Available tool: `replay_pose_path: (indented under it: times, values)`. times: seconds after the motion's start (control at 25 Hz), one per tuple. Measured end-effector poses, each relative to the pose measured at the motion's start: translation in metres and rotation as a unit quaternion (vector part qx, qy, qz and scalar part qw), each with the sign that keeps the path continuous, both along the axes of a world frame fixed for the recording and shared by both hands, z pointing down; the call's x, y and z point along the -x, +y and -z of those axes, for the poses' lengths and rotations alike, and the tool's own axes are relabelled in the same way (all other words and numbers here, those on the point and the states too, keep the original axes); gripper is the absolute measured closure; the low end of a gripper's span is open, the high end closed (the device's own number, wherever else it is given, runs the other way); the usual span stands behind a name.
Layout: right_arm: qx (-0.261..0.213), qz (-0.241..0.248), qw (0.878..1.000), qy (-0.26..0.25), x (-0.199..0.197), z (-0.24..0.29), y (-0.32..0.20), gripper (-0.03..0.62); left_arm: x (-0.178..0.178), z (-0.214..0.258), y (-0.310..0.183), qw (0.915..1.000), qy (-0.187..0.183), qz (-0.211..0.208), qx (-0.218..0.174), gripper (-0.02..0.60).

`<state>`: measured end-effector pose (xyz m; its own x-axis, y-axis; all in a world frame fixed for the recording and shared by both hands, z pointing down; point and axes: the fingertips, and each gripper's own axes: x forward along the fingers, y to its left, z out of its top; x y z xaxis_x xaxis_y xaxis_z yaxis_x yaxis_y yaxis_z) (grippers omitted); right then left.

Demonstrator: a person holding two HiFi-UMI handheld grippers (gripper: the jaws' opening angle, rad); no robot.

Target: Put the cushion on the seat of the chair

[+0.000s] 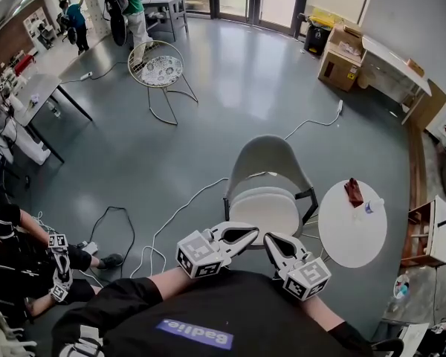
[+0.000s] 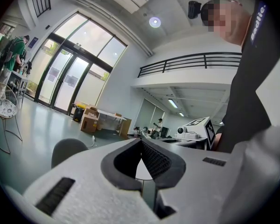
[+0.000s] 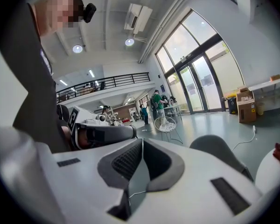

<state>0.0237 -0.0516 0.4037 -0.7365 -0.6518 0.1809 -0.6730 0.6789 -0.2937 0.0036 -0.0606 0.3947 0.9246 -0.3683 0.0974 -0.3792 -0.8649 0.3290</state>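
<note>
Two grippers, both empty. The left gripper [image 1: 253,233] has its fingers [image 2: 161,161] pressed together tip to tip, with nothing between them. The right gripper [image 1: 270,238] is the same: fingers [image 3: 126,161] closed, nothing held.

Where the task's thing is: a pale pad that I take for the cushion [image 1: 266,210] lies flat on the seat of the chair [image 1: 270,157]. It sits square to the backrest and covers the seat. Judged from that, the placing looks done, or nearly.

The relation that matters: the cushion lies straight ahead of both sets of fingers and below them. You hold both grippers near your chest, angled inward, so the tips nearly meet over the front edge of the cushion.

- The left gripper view shows the backrest left of the closed fingers; the right gripper view shows it right of them. The chair therefore lies between the two lines of aim.
- The cushion is roundish, a little wider across than deep, with its wider line running across your reach.
- Neither hand is clearly nearer; I cannot rank them.
- A round counter [image 1: 353,236] stands right of the right fingers, apart from the chair.

If a nudge is wanted, go forward and down.
</note>
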Motion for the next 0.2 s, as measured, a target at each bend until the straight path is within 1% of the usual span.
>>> replay_pose_path:
  times: [0.2]
  values:
    - [0.0, 0.0, 1.0, -0.001, -0.0043, -0.0067, -0.0001, 0.56, -0.0037, -0.0053, -0.0006, 1.0, 0.0, 0.001, -0.001, 0.565]
